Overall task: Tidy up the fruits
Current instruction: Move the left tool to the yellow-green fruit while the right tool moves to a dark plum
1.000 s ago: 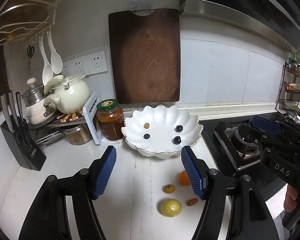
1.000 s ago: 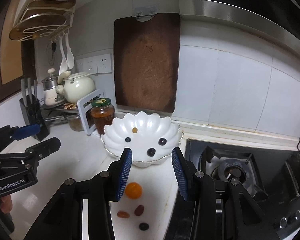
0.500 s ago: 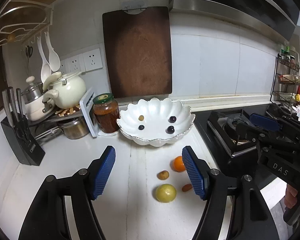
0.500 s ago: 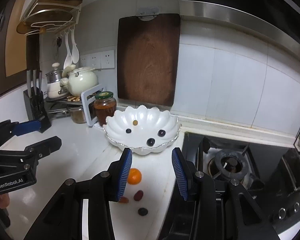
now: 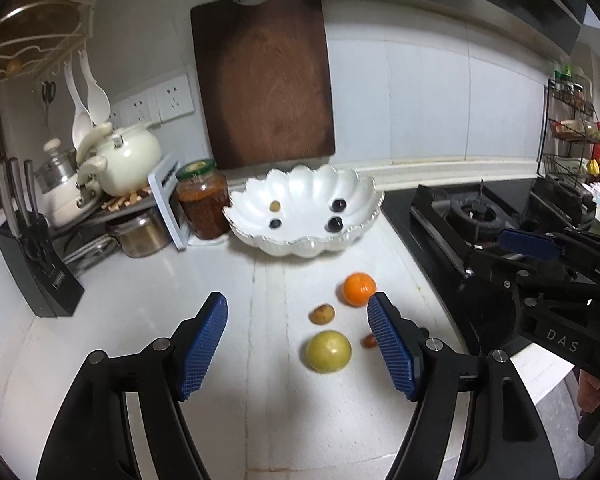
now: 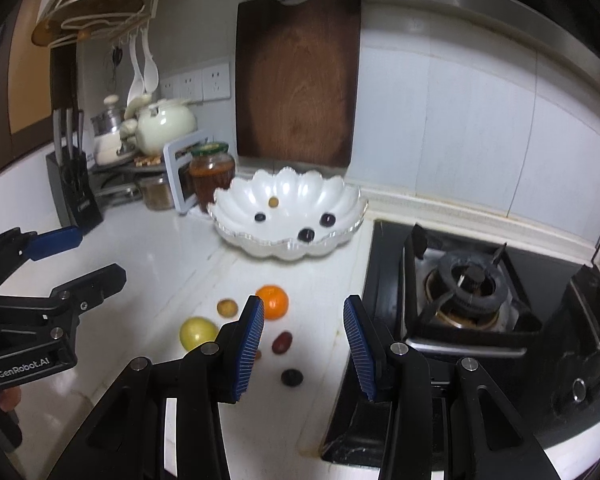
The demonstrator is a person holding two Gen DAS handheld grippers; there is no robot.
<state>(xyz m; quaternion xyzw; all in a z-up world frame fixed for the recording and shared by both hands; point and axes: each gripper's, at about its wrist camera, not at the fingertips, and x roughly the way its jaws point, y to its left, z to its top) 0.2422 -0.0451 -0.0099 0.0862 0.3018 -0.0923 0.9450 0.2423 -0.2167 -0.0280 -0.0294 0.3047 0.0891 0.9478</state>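
The scalloped white bowl (image 5: 300,236) holds three dark grapes (image 5: 334,224) and one small tan fruit (image 5: 275,206). In front of the bowl, the left gripper (image 5: 296,344), which has just been widening, and the right gripper (image 6: 304,344) both gape empty.

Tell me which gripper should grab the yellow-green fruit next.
Probably left. The yellow-green fruit lies between the open left gripper fingers, while the right gripper frames the dark red fruit instead.

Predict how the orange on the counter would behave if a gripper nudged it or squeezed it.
The orange looks round and lies free on the flat white counter, so a nudge would probably roll it, perhaps into the small brown fruit beside it. Its skin looks smooth, so it might slip from a light squeeze.
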